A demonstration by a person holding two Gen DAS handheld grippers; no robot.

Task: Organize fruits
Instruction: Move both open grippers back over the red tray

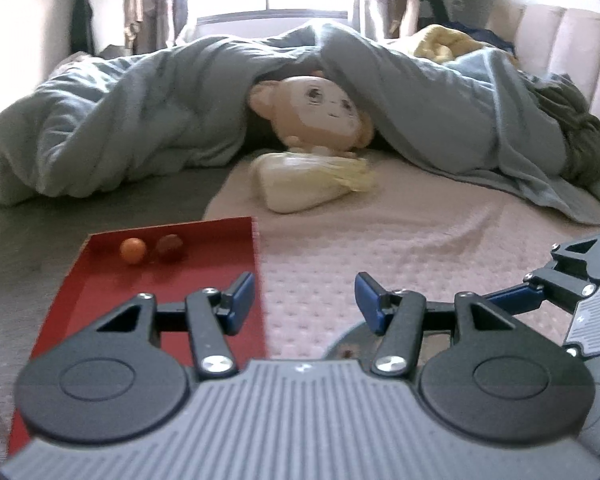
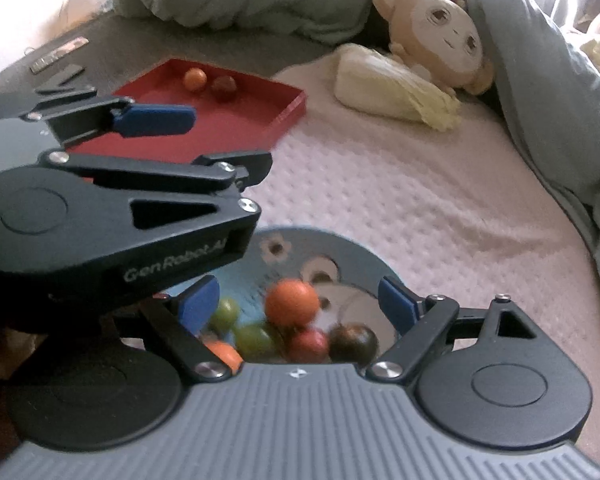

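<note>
Nearest my right gripper [image 2: 300, 304]: small round fruits heaped on a blue patterned plate [image 2: 356, 256], directly under the fingers. Its jaws stand wide with nothing between the pads; the orange fruit [image 2: 291, 304] lies below the gap, not gripped.

Item, fruits on plate: the orange one, two green ones [image 2: 254, 340], a red one [image 2: 308, 345], a dark one [image 2: 354, 343], part of another orange one at the left edge. I judge them light, smooth-skinned, firm but bruisable, and apt to roll. Best hold: across the widest part of one fruit, top of the heap first, gentle squeeze.

Item, red tray [image 1: 220, 240]: on the bedspread, beyond the plate. Holds an orange fruit [image 1: 133, 251] and a dark red fruit [image 1: 171, 247], side by side near its far wall.

Item, left gripper [image 1: 304, 300]: about half open, empty, over the tray's near right edge.

Item, bystanders: plush doll [image 2: 440, 40], leafy cabbage [image 2: 396, 92], grey duvet [image 1: 140, 120].

Writing: "GenRobot.AI" on the left gripper's side, seen from the right wrist. No other legible label.
</note>
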